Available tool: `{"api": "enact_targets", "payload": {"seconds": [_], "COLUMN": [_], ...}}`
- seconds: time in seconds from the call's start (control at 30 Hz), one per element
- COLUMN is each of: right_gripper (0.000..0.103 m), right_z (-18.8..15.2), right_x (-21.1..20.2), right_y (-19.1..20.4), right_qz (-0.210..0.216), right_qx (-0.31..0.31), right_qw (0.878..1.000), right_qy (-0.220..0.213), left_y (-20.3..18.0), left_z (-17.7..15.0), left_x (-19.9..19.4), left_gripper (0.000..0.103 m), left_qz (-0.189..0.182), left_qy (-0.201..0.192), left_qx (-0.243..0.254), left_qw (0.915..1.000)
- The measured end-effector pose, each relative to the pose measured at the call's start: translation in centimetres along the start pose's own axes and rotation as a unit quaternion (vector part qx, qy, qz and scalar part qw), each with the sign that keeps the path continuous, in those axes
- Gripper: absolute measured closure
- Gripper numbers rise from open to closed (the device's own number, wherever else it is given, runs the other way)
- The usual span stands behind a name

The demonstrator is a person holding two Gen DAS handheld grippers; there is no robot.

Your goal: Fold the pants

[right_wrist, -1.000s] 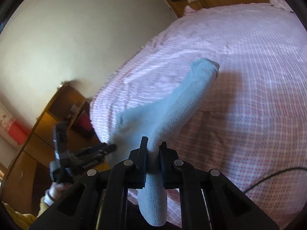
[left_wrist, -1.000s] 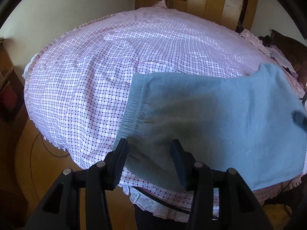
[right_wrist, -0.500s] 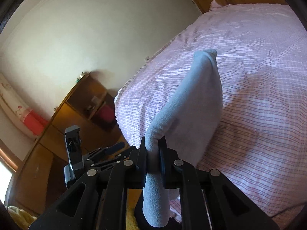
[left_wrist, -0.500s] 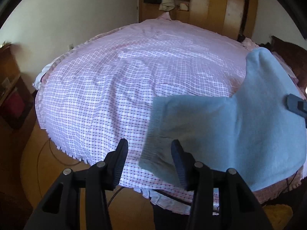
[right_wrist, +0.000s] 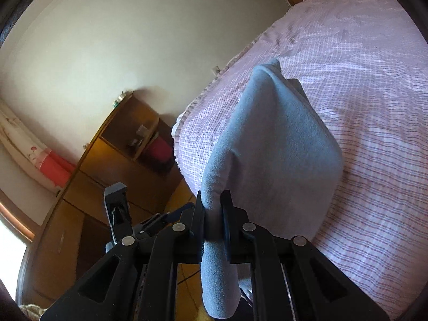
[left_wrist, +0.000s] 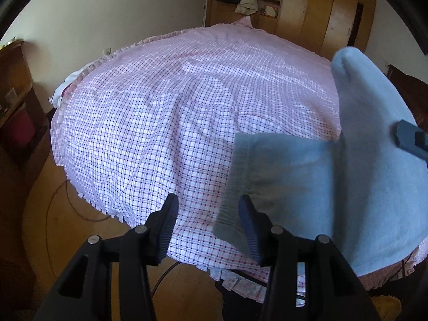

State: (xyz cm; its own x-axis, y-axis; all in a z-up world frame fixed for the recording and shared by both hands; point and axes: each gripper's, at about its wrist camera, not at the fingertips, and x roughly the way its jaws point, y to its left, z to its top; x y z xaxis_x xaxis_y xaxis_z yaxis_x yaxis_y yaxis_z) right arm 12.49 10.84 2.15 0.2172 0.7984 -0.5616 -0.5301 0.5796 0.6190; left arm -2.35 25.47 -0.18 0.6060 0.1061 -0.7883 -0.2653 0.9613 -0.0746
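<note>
The light blue fleece pants (left_wrist: pixel 334 182) hang over the near right part of the bed, lifted at the right. My right gripper (right_wrist: pixel 213 215) is shut on a fold of the pants (right_wrist: pixel 267 139) and holds it above the bed; its tip shows in the left wrist view (left_wrist: pixel 409 140). My left gripper (left_wrist: pixel 208 214) is open and empty above the bed's near edge. The elastic waistband corner (left_wrist: pixel 230 222) lies just in front of its right finger (left_wrist: pixel 250 230). The left gripper also shows low at the left in the right wrist view (right_wrist: pixel 149 222).
The bed (left_wrist: pixel 165 112) carries a pink checked sheet with a frilled edge. A wooden cabinet (left_wrist: pixel 16 112) stands at the left by the wall. Wardrobes (left_wrist: pixel 307 8) stand behind the bed. A cable (left_wrist: pixel 69 206) lies on the wooden floor.
My right gripper has lifted its end of the pants higher and drawn them to the right. The waistband has slid from between my left fingers toward the right one. The left gripper stays open.
</note>
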Motion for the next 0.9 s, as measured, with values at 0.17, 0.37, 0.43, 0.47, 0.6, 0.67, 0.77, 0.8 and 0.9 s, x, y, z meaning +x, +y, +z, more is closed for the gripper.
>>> {"api": "enact_targets", "payload": {"seconds": [0.17,0.37,0.43,0.47,0.6,0.67,0.77,0.8,0.9], "right_gripper": [0.099,0.099,0.099,0.099,0.099,0.098,0.094,0.091,0.084], "right_z": [0.4,0.7,0.7,0.7,0.8,0.7,0.4,0.3,0.3], "right_x": [3.0,7.1,8.5,9.2,11.1,11.8,12.0,11.8,10.8], "right_y": [0.8,1.0,1.0,0.9,0.6,0.2,-0.4,-0.6,-0.9], "right_qz": [-0.006,-0.016,-0.018,-0.017,-0.019,-0.03,-0.017,-0.01,0.005], "right_qx": [-0.006,0.003,0.011,0.016,0.024,0.022,0.04,0.046,0.062], "right_qw": [1.0,0.999,0.998,0.998,0.997,0.996,0.996,0.996,0.995], "right_qy": [0.022,0.049,0.058,0.062,0.069,0.075,0.078,0.076,0.073], "left_y": [1.0,2.2,2.7,2.9,3.3,3.3,3.2,3.2,3.1], "left_z": [-0.3,-0.5,-0.5,-0.5,-0.8,-0.8,-0.9,-0.9,-0.6], "left_x": [0.8,1.1,1.2,1.3,1.6,1.6,1.1,1.0,0.0], "left_gripper": [0.054,0.054,0.054,0.054,0.054,0.054,0.054,0.054,0.054], "left_qz": [0.005,0.027,0.027,0.027,0.03,0.03,0.03,0.031,0.03], "left_qy": [0.004,0.002,0.003,0.004,0.008,0.009,0.006,0.004,-0.005], "left_qx": [-0.014,-0.02,-0.029,-0.032,-0.038,-0.039,-0.039,-0.039,-0.041], "left_qw": [0.9999,0.9994,0.9992,0.9991,0.9988,0.9988,0.9988,0.9987,0.9987]}}
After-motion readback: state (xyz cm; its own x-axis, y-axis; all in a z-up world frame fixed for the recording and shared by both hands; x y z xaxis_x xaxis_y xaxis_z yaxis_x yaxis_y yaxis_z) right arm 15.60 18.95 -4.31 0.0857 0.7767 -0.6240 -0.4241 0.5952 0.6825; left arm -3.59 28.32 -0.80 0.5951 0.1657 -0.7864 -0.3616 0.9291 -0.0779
